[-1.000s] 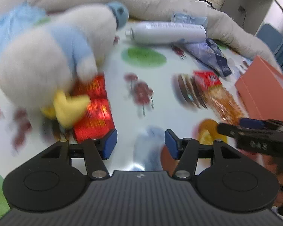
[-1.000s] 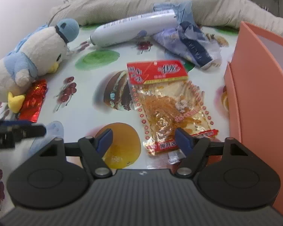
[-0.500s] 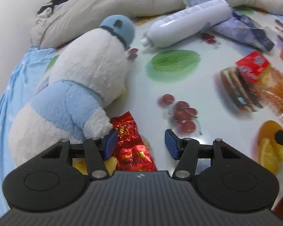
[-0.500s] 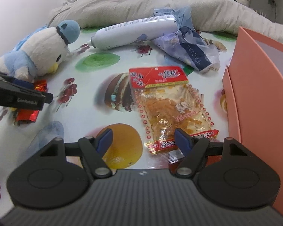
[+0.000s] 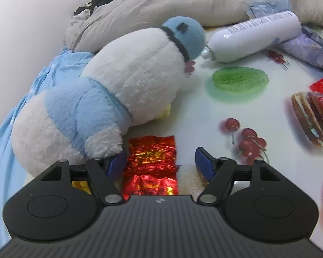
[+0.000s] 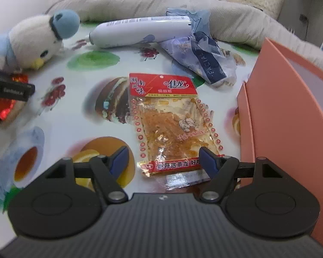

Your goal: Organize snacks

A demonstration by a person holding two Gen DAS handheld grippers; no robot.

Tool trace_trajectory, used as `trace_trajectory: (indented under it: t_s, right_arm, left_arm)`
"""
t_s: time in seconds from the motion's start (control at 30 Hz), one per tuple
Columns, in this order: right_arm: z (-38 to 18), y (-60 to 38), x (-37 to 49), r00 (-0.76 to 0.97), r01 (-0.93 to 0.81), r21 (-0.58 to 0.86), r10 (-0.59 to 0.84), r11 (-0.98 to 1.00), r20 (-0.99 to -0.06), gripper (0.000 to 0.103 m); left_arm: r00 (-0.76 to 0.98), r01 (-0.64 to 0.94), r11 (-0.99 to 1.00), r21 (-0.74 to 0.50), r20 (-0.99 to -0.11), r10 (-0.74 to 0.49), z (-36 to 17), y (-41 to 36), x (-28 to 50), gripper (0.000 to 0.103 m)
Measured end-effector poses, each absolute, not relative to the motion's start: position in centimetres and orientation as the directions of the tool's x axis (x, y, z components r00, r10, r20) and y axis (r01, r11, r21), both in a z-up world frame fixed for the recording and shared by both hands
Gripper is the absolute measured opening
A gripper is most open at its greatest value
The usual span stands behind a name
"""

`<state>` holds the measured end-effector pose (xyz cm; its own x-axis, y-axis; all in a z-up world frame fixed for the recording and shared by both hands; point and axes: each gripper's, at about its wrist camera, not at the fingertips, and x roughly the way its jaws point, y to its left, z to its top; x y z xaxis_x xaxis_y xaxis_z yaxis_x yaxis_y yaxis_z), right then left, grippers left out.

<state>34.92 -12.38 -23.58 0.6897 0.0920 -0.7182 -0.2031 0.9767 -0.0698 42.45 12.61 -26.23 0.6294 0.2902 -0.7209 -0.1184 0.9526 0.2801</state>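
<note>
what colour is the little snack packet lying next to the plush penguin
Shiny red foil with gold print. The snack packet shows best in the left wrist view.

Red foil snack packet (image 5: 151, 163), near end behind the left hand-held gripper (image 5: 159, 161).

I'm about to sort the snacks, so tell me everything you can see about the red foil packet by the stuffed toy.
The red foil packet is a crinkled, shiny red wrapper with gold print, too blurred to read. It lies flat on the printed tablecloth, beside the plush penguin, whose wing tip reaches its upper left corner. It sits between the fingers of the left claw, whose jaws are opening without pressing on it. Its near end is hidden behind the claw's body.
</note>
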Motion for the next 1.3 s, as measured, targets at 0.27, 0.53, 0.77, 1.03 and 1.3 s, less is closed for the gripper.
trace_trajectory:
  t_s: [0.27, 0.53, 0.77, 1.03, 1.3]
  right_arm:
    - [-23.0, -11.6, 34.4, 0.692, -0.257, -0.091, 0.118, 0.962, -0.712, 0.034]
    - [-22.4, -10.7, 32.6, 0.691, -0.3, -0.118, 0.131, 0.947, -0.711, 0.006]
    - [-21.8, -10.4, 29.1, 0.678, -0.336, -0.111, 0.158, 0.935, -0.718, 0.005]
    - [-21.2, -9.9, 22.9, 0.653, -0.372, -0.095, 0.187, 0.923, -0.734, 0.005]
    - [-20.5, -9.8, 17.4, 0.646, -0.417, -0.105, 0.213, 0.903, -0.733, 0.005]
  left_arm:
    - [0.64, -0.094, 0.963, 0.251, -0.726, 0.252, -26.0, 13.4, 41.6, 0.056]
    - [0.645, -0.041, 0.982, 0.185, -0.746, 0.167, -25.4, 11.7, 37.9, 0.055]
    - [0.65, -0.019, 0.996, 0.086, -0.756, 0.078, -24.5, 9.1, 32.8, 0.055]
    - [0.637, -0.03, 1.0, 0.002, -0.771, 0.02, -23.9, 6.9, 26.5, 0.055]
    - [0.635, -0.051, 0.998, -0.036, -0.772, 0.005, -23.1, 6.2, 20.2, 0.056]
